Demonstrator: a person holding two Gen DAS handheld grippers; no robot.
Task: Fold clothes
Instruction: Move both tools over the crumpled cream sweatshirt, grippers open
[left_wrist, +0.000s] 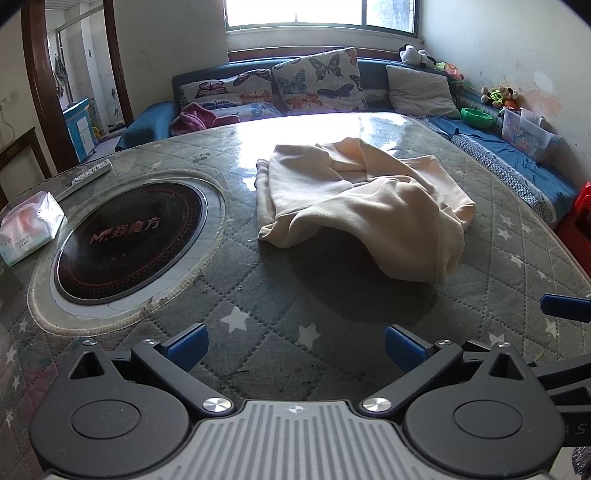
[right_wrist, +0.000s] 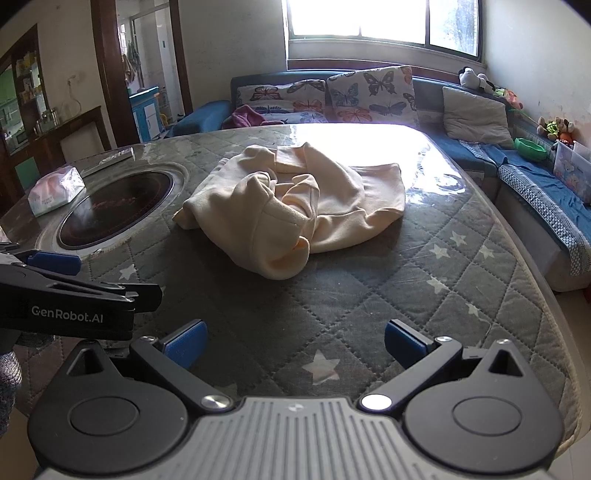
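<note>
Two claws, left claw (left_wrist: 295, 345) and right claw (right_wrist: 295, 341), are spread wide and hold nothing. The top (right_wrist: 291, 206) lies bunched up on the tabletop (right_wrist: 369, 295), well apart. Grabbing many layers could make a messy fold.

- One cream garment (left_wrist: 364, 206), crumpled in a heap on the tabletop (left_wrist: 258, 295).
- Two grippers: the left gripper (left_wrist: 295, 349) and the right gripper (right_wrist: 295, 345), each with two blue-tipped fingers set wide apart.
- One round black cooktop (left_wrist: 129, 236) set into the tabletop.
- One tissue pack (left_wrist: 29, 229).
- One remote control (left_wrist: 92, 172).
- Two butterfly-print cushions (left_wrist: 319, 79) and one plain grey cushion (left_wrist: 421, 90) on the sofa (left_wrist: 373, 79).
- One green bowl (left_wrist: 477, 117).
</note>
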